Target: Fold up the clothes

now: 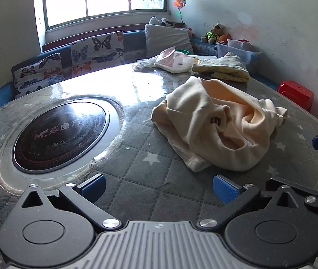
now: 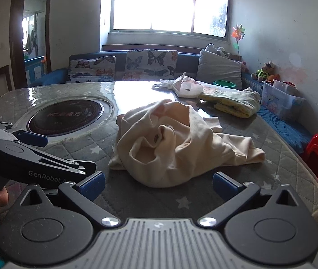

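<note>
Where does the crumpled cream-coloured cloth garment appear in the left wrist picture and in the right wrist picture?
Left wrist view: the crumpled cream-coloured cloth garment lies right of centre on the quilted table cover.
Right wrist view: it lies at the centre, just beyond the open right gripper.
Shared landmark: the round black cooktop set in the table, left of the garment in both.

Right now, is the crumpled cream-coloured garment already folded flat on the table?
No, the crumpled cream-coloured garment lies bunched in a loose heap.
</note>
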Motion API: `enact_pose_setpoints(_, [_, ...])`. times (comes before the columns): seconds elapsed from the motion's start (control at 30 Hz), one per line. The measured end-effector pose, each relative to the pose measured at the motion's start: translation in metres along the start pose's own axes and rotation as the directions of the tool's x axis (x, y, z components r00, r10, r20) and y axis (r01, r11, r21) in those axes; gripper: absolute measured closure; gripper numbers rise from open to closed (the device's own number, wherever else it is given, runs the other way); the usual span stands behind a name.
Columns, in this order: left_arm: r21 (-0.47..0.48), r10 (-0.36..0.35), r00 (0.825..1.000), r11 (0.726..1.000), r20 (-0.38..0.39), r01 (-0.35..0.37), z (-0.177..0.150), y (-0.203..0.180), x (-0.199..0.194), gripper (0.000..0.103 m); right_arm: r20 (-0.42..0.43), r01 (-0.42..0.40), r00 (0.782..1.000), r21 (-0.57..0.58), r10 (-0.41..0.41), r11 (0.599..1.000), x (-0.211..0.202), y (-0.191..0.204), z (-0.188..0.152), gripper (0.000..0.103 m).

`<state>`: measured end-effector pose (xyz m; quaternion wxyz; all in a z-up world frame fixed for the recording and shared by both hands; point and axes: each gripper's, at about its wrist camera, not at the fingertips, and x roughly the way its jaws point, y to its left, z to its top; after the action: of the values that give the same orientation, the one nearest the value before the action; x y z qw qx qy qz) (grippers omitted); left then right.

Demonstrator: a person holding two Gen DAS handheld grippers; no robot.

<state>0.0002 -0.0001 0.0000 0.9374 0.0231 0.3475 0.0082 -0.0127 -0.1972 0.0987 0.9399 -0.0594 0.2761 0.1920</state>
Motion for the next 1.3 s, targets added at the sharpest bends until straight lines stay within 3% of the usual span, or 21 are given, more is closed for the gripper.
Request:
enact_pose_setpoints(0.07, [-0.002,-0.006,1.000,1.000,-0.004,0.006,0.001,0.000,0.001,0.000,0.029,0.004,1.000,0.012,-0.004,1.000,-0.007,-0.006,-0.009,0.000])
enact_pose_setpoints(0.17, [-0.009,-0.013,1.000,1.000,-0.003,0.013,0.002,0.001,0.001,0.000,-0.012,0.027,1.000,-0.008,-0.027,1.000,-0.008,-0.003,-0.010,0.000])
enact_pose_setpoints(0.67, [-0.009,-0.034,0.999,0.999,0.017,0.034,-0.015,-0.003,-0.020,0.000,-0.057,0.040,0.998,-0.029,-0.041,0.999,-0.019,0.004,-0.019,0.000])
enact_pose_setpoints(0.83, [0.030,-0.001,1.000,1.000,0.024,0.000,-0.017,-0.007,-0.023,0.000,-0.073,0.036,0.997,-0.037,-0.038,0.999,-0.017,0.009,-0.022,0.000])
enact_pose_setpoints(1.3, [0.043,0.006,0.999,0.999,-0.035,-0.005,-0.024,-0.005,-0.017,0.000,-0.128,0.033,0.991,-0.045,-0.039,0.998,-0.008,0.013,-0.029,0.000])
